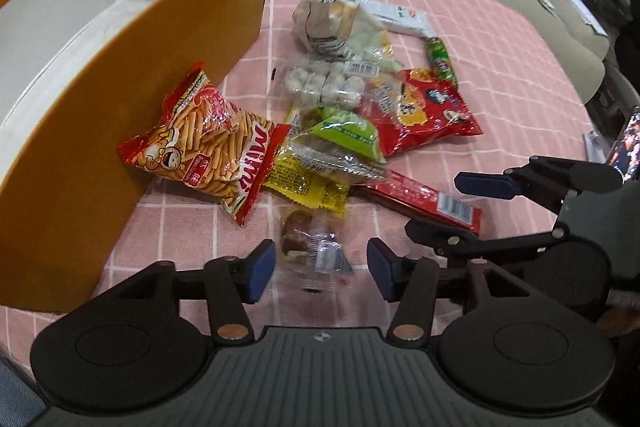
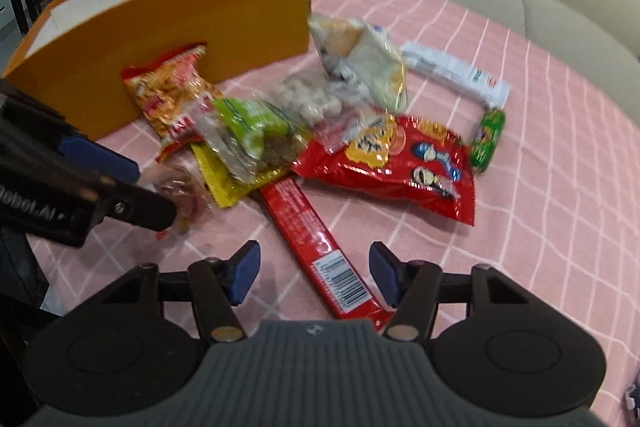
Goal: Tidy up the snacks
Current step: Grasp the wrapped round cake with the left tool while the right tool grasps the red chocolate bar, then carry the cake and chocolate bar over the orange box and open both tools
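The left gripper [image 1: 321, 269] has its jaws apart on either side of a small clear-wrapped sweet [image 1: 310, 247] on the pink checked cloth [image 1: 500, 67], pads not touching it, while the right gripper [image 2: 314, 273] stands open astride the barcode end of a long red bar [image 2: 316, 243]. The other snacks lie heaped beyond: a stick-snack bag [image 1: 204, 147] leaning on the orange box [image 1: 140, 99], a yellow packet [image 1: 304, 183], a green packet [image 1: 352, 135], a red bag [image 2: 400, 163] and a green sausage [image 2: 488, 141]
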A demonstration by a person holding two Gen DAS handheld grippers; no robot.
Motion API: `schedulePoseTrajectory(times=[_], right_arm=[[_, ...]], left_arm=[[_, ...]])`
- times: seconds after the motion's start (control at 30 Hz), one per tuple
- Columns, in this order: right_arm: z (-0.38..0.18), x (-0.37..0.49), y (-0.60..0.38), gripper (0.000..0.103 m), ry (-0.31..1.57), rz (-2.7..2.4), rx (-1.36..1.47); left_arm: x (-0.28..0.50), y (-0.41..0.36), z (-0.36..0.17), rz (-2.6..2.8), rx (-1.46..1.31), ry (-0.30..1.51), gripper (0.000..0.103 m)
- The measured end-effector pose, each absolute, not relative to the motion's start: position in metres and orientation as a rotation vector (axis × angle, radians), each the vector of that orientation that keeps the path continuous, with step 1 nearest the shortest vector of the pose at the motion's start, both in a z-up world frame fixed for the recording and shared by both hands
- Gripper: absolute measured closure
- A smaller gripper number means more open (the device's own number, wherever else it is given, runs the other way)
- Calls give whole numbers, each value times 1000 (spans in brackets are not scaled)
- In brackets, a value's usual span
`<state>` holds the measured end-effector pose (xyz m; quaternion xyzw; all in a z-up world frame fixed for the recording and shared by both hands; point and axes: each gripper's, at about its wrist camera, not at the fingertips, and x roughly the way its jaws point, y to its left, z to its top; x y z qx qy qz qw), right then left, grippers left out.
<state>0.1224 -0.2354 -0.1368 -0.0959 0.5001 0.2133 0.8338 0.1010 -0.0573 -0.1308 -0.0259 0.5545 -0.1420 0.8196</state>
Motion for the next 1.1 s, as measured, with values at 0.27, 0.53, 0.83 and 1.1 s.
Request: schedulePoseTrajectory(times=[0.27, 0.53, 0.83, 1.1], right_arm=[[-146, 134, -234, 57, 1104, 487, -159], [-144, 124, -220, 80, 1152, 471, -147], [-132, 108, -212, 81, 1208, 410, -76], [-118, 88, -227, 81, 1220, 350, 81]], left_arm=[[112, -58, -142, -294, -67, 1211, 41], [116, -61, -151, -290, -66, 1230, 56], [106, -56, -138, -296, -50, 1208, 60], [87, -47, -117, -282, -71, 1191, 60]])
